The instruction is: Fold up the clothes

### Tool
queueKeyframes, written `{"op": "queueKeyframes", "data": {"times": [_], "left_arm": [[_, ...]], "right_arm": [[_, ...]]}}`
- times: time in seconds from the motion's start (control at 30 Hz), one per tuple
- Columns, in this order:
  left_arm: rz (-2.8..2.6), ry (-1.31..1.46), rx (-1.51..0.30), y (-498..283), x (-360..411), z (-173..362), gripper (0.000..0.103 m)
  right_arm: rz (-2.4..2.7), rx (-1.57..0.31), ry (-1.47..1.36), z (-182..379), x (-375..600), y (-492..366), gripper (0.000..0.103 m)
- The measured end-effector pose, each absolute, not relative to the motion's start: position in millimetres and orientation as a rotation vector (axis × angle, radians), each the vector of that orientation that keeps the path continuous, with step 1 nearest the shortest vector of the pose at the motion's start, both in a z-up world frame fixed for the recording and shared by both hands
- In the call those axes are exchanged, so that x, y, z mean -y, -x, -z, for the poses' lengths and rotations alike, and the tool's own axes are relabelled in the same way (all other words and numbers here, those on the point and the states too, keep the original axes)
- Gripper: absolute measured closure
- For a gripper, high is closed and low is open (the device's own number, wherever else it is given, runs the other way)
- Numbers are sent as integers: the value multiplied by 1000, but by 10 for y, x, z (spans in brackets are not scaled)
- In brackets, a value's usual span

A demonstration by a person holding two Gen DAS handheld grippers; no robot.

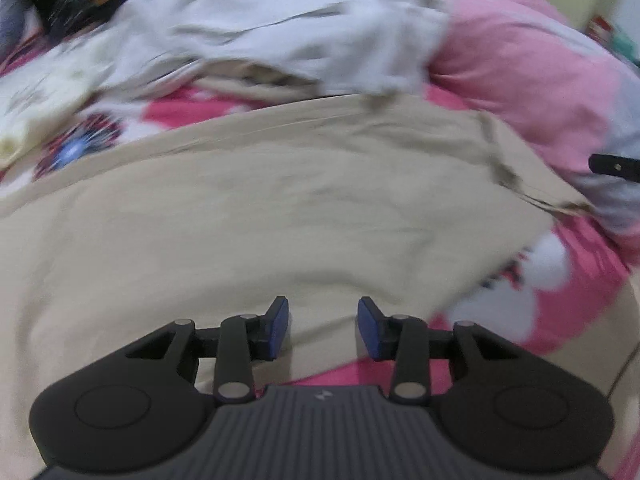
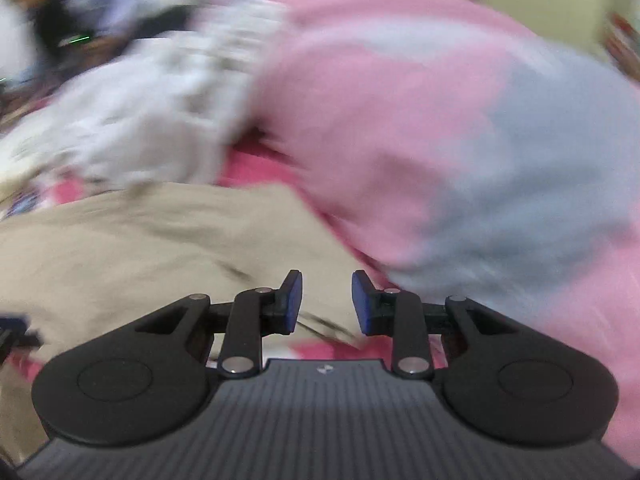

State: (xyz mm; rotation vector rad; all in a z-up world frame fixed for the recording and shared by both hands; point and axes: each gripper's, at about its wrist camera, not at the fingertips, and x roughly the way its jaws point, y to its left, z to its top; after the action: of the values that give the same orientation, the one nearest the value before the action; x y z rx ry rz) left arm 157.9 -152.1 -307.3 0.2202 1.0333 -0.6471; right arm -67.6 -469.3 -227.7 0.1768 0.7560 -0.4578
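A beige garment (image 1: 248, 216) is seen spread flat over a pink patterned bedsheet (image 1: 568, 280), filling most of the left wrist view. Its frayed, darker hem (image 1: 504, 172) runs along the right side, toward the right edge of the bed.

The left gripper (image 1: 323, 328) is held above the near part of the beige garment. Its blue pads (image 1: 280, 328) are parted, with a clear gap between them; nothing is clamped, only cloth is seen beneath the gap. No contact with the fabric can be confirmed.

A crumpled white garment (image 1: 288, 32) is piled behind the beige one, toward the far side of the bed, just touching or overlapping its far edge. A pink and grey garment (image 1: 520, 72) is heaped to the right of the white one. A dark heap (image 1: 68, 4) lies at the far left corner, too blurred to name.

In the right wrist view, heavily blurred, the right gripper (image 2: 326, 304) is seen with its pads (image 2: 366, 304) apart and nothing between them; released. It is held over the right corner of the beige garment (image 2: 140, 248), beside the pink and grey garment (image 2: 460, 140). A fingertip of the right gripper (image 1: 614, 167) is visible at the right edge of the left wrist view; part of the left gripper (image 2: 14, 330) shows at the left edge of the right wrist view.
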Motion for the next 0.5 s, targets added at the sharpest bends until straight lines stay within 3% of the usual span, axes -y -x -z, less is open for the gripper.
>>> {"op": "queueKeyframes", "data": {"times": [0.23, 0.3, 0.37, 0.5], "left_arm": [[525, -179, -1022, -1645, 1493, 3232, 64], [517, -189, -1013, -1624, 1506, 3250, 63], [517, -188, -1007, -1612, 1494, 3255, 63], [523, -205, -1001, -1596, 1491, 3263, 63]], "right_arm": [[140, -822, -203, 2799, 4384, -524, 79], [152, -890, -223, 2996, 4519, -656, 84], [217, -909, -212, 3057, 4756, -681, 101], [428, -873, 47, 2860, 5174, -675, 102]]}}
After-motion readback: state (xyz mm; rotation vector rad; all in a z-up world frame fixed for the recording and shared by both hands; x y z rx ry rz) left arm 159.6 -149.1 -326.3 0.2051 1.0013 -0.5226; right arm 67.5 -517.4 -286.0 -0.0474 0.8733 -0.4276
